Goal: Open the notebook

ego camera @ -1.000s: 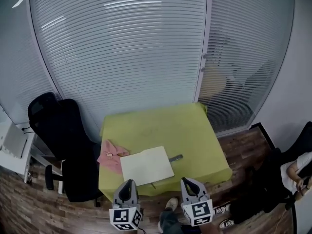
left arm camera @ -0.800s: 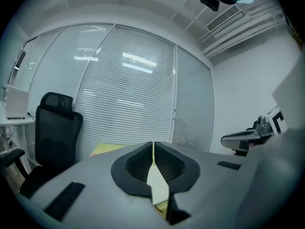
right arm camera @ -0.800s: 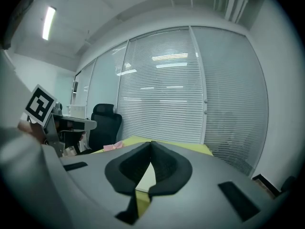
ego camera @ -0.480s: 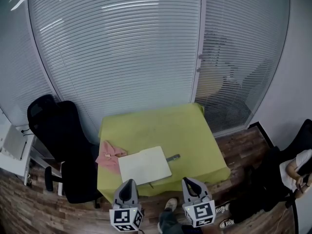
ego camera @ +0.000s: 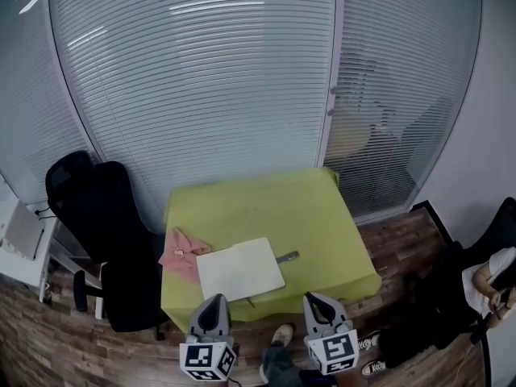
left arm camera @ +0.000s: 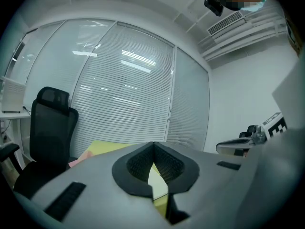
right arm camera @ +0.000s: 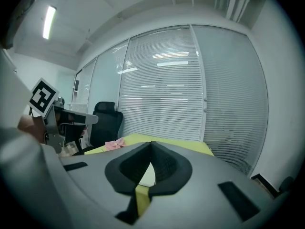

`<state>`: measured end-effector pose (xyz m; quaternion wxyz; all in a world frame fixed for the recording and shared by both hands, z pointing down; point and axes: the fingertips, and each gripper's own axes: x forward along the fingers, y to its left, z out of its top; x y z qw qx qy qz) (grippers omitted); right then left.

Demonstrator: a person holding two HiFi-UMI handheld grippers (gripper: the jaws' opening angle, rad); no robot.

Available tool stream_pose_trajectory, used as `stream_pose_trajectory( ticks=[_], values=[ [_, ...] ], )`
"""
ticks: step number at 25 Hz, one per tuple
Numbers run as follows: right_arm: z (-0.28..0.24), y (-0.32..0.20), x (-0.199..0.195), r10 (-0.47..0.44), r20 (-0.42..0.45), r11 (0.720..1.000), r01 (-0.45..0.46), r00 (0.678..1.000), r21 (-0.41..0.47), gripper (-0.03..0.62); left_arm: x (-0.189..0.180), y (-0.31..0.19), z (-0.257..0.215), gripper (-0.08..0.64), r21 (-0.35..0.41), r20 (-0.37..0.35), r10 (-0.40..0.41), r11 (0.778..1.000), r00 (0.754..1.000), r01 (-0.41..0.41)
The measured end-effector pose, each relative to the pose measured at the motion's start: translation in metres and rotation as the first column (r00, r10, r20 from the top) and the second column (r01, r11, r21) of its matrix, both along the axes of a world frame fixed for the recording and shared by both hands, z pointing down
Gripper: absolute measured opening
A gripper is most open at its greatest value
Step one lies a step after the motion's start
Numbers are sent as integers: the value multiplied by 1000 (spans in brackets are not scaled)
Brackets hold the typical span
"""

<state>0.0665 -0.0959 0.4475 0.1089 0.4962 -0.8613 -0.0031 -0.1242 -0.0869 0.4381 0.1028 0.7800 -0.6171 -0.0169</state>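
Nothing much has shifted in the last second: my left gripper [ego camera: 211, 298] and right gripper [ego camera: 317, 297] hang just off the near edge of the surface [ego camera: 266, 204], both pairs of fingers closed together on nothing, so opening has not begun. The notebook [ego camera: 240, 269] lies shut by that near edge (pink cloth [ego camera: 181, 252] at its left). The far half is bare, and a black chair [ego camera: 97, 208] crowds the left.

No words, numbers or brands can be read anywhere, only black-and-white square markers on the cubes of the left gripper [ego camera: 212, 299] and right gripper [ego camera: 311, 297].
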Motion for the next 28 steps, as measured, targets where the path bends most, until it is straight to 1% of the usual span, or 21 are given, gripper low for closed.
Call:
stream_pose_trajectory(
  ticks=[9, 14, 21, 28],
  values=[
    [1, -3, 2, -7, -2, 1000, 7, 1000, 6, 11, 3, -1, 0, 23, -2, 15, 1, 1000, 1000, -1],
    [4, -4, 3, -7, -3, 1000, 7, 1000, -7, 12, 3, 0, 2, 23, 0, 40, 8, 1000, 999, -8],
    [5, -2, 4, -4, -7, 1000, 3, 1000, -23, 12, 4, 0, 5, 23, -13, 4, 12, 1000, 1000, -12],
    [6, -3, 4, -15, 5, 1000, 15, 1000, -8, 11, -2, -2, 9, 23, -16, -2, -15, 1000, 1000, 15]
  ],
)
